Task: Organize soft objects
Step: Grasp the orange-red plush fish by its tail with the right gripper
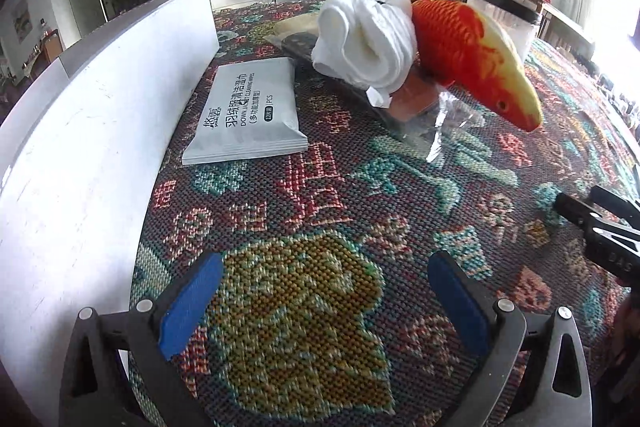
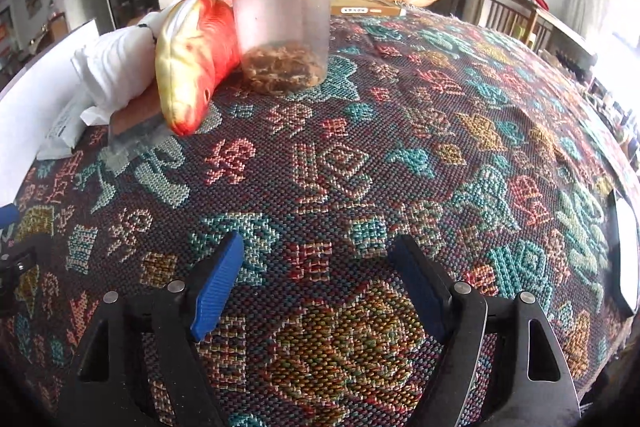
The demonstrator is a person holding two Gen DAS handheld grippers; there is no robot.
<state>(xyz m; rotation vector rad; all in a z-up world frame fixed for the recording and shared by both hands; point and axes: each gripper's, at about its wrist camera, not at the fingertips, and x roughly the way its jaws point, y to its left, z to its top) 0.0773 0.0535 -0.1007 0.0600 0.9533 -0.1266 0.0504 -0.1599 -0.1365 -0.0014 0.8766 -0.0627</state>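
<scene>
At about one o'clock from the left gripper (image 1: 324,301), well apart from it, a red and yellow toy fish (image 1: 476,57) leans against a rolled white towel (image 1: 366,41), both resting on a clear plastic packet (image 1: 420,115). From the right gripper (image 2: 316,287) the same pile lies at ten o'clock. Both sets of jaws are apart and hold nothing. A good first grasp is probably the fish: come at its raised middle, close gently, and lift clear so the towel does not tumble. Just behind it stands a clear jar (image 2: 282,23); whether they touch is hard to tell. A wipes pack (image 1: 250,111) lies at eleven o'clock on the patterned surface (image 1: 360,195).
</scene>
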